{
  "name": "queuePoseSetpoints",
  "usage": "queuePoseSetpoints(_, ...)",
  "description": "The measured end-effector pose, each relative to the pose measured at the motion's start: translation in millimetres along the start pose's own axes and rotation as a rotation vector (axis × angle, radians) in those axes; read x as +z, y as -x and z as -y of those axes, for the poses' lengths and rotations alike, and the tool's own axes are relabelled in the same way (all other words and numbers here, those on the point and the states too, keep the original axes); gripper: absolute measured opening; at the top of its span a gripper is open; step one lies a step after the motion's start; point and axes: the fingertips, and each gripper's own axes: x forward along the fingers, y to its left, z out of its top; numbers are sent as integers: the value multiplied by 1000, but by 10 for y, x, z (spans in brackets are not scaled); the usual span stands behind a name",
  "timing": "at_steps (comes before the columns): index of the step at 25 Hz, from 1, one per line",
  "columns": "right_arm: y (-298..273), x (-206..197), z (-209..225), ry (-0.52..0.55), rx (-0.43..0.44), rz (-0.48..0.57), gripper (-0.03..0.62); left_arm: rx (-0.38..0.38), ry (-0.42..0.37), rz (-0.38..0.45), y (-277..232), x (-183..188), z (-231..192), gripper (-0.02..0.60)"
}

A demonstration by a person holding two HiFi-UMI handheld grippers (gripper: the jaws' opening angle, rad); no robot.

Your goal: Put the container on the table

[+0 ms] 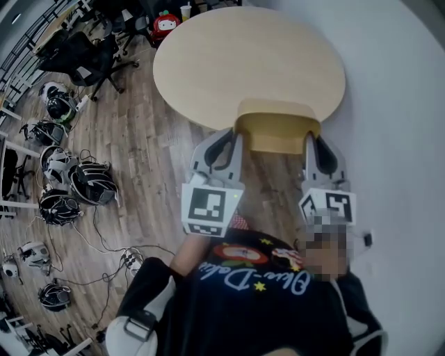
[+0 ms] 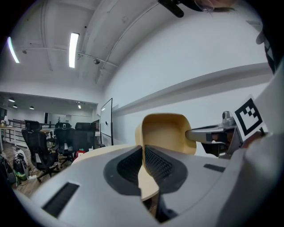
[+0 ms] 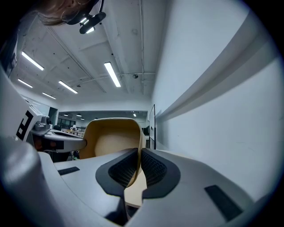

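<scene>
A tan open container (image 1: pixel 278 126) hangs in the air at the near edge of the round light-wood table (image 1: pixel 229 49). My left gripper (image 1: pixel 235 142) is shut on its left wall and my right gripper (image 1: pixel 310 144) is shut on its right wall. In the left gripper view the container (image 2: pixel 166 133) has its thin wall pinched between the black ribbed pads (image 2: pixel 153 163), with the table top (image 2: pixel 95 153) just beyond. In the right gripper view the container (image 3: pixel 111 137) is clamped the same way by the pads (image 3: pixel 148 166). The container looks empty inside.
A white wall (image 1: pixel 396 104) runs along the right of the table. Black office chairs (image 1: pixel 87 55) stand at the far left. Several helmets and cables (image 1: pixel 69 184) lie on the wood floor at the left. A red toy and a cup (image 1: pixel 167 21) sit beyond the table.
</scene>
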Motion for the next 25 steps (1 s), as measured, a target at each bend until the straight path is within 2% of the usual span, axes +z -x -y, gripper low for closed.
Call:
queuePoseSetpoints(17, -730, -26, -148, 22, -25, -20, 20, -30, -2, -7, -477, -116, -635, 14)
queuePoseSetpoints(25, -1019, -35, 158, -5, -41, -37, 21, -47, -12, -22, -905, -52, -633, 14)
